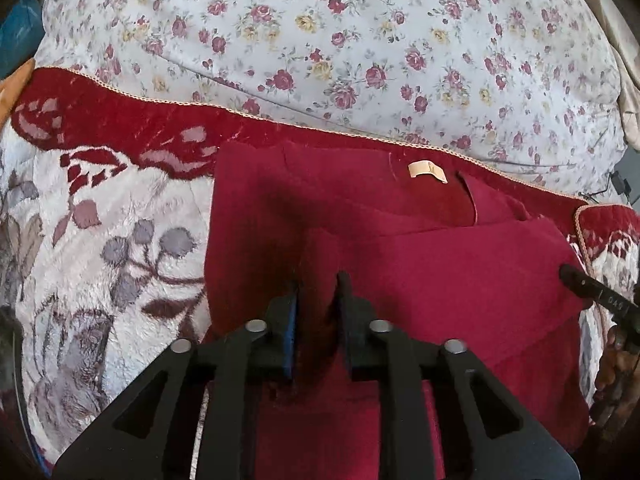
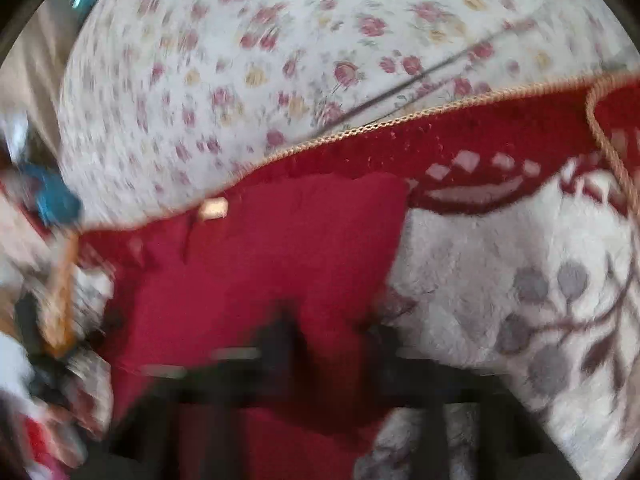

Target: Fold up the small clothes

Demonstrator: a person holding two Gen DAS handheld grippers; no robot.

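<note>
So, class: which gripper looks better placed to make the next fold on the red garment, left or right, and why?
Probably the left. The left gripper sits steady over the red garment, fingers slightly apart. The right gripper view is motion-blurred, near the garment's edge.

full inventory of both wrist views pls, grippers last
garment: 1, dark red, partly folded on blanket
label: 1, cream, at garment's neck
blanket: 1, white plush, grey-and-red flowers, red border, gold cord edge, under garment
sheet: 1, white with rose print, beyond blanket
cable: 1, dark, thin, across sheet
left gripper: 1, black with blue pad, over garment, jaws slightly apart
right gripper: 1, black, blurred, at garment's edge
</note>
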